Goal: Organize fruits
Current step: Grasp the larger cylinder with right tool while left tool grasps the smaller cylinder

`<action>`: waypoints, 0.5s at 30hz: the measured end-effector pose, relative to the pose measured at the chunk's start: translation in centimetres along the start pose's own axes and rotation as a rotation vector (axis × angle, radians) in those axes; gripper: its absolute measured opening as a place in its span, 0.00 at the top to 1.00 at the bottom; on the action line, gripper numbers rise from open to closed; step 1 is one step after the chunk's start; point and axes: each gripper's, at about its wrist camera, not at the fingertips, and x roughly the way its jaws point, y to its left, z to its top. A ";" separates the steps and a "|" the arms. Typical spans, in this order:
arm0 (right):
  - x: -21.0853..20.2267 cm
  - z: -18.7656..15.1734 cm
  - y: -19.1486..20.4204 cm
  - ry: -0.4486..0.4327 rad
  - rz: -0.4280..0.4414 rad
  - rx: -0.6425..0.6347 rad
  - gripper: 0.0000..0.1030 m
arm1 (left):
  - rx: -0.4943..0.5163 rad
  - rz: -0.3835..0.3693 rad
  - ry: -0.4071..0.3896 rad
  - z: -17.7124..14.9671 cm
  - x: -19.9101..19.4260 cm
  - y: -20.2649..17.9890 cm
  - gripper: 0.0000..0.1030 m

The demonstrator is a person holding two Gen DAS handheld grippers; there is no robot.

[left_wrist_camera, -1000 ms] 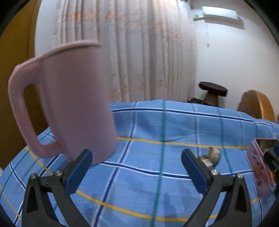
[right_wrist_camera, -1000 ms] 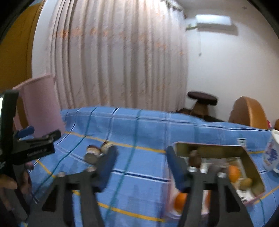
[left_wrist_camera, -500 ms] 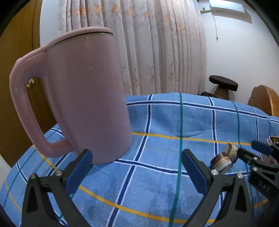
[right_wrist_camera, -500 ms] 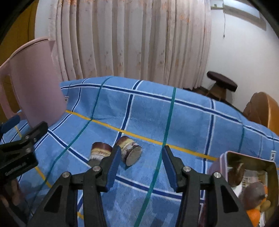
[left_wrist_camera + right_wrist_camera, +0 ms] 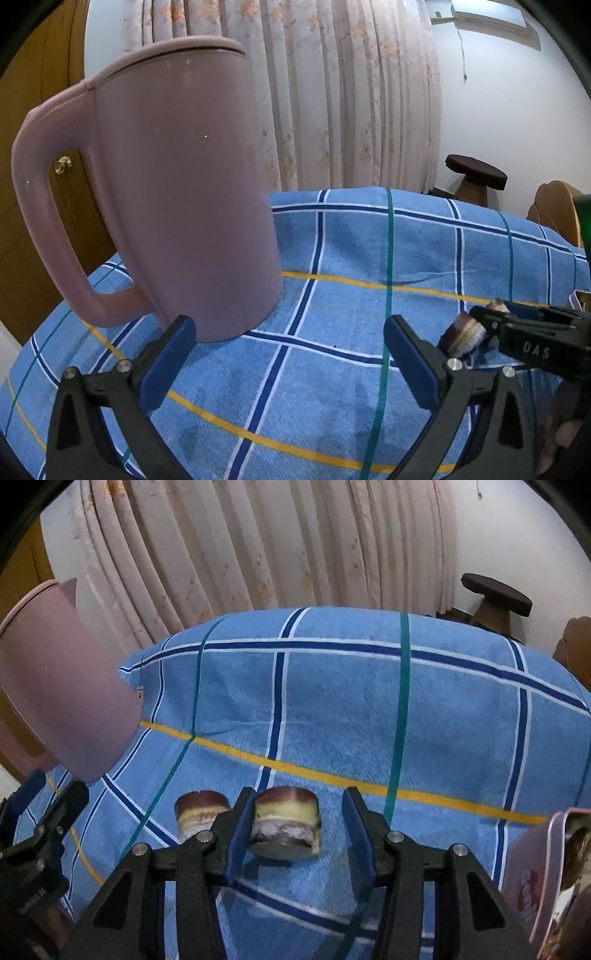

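Observation:
Two cut fruit pieces with dark red skin and pale yellow flesh lie on the blue checked cloth [image 5: 332, 709]. My right gripper [image 5: 297, 805] straddles the right piece [image 5: 286, 823]. Its left pad is close against the piece and a gap shows at the right pad, so it is open. The left piece [image 5: 199, 816] lies just outside that gripper's left finger. In the left wrist view, one piece [image 5: 463, 338] shows behind the right gripper's fingers [image 5: 491, 323]. My left gripper [image 5: 288, 332] stands open with nothing between its fingers, in front of a tall pink jug [image 5: 177, 203].
The pink jug [image 5: 55, 701] stands upright on the left of the table, close to the fruit pieces. A pink container [image 5: 532, 871] holding fruit sits at the right edge. A curtain [image 5: 258, 546], a dark stool [image 5: 495, 594] and a wooden chair [image 5: 554, 206] lie beyond the table.
My right gripper has swung left and down from near the container to the two pieces and now straddles the right one. My left gripper has stayed open by the jug.

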 end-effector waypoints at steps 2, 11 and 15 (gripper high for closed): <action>-0.3 -0.3 0.2 0.008 -0.009 -0.009 0.57 | -0.007 -0.003 0.003 0.1 0.0 0.2 0.00; -0.7 -1.4 2.3 -0.016 -0.129 -0.128 0.65 | 0.009 -0.004 -0.009 0.1 0.0 0.1 0.00; -4.4 -3.1 1.9 -0.147 -0.137 -0.097 0.65 | 0.002 -0.061 -0.023 0.1 -0.5 0.0 0.00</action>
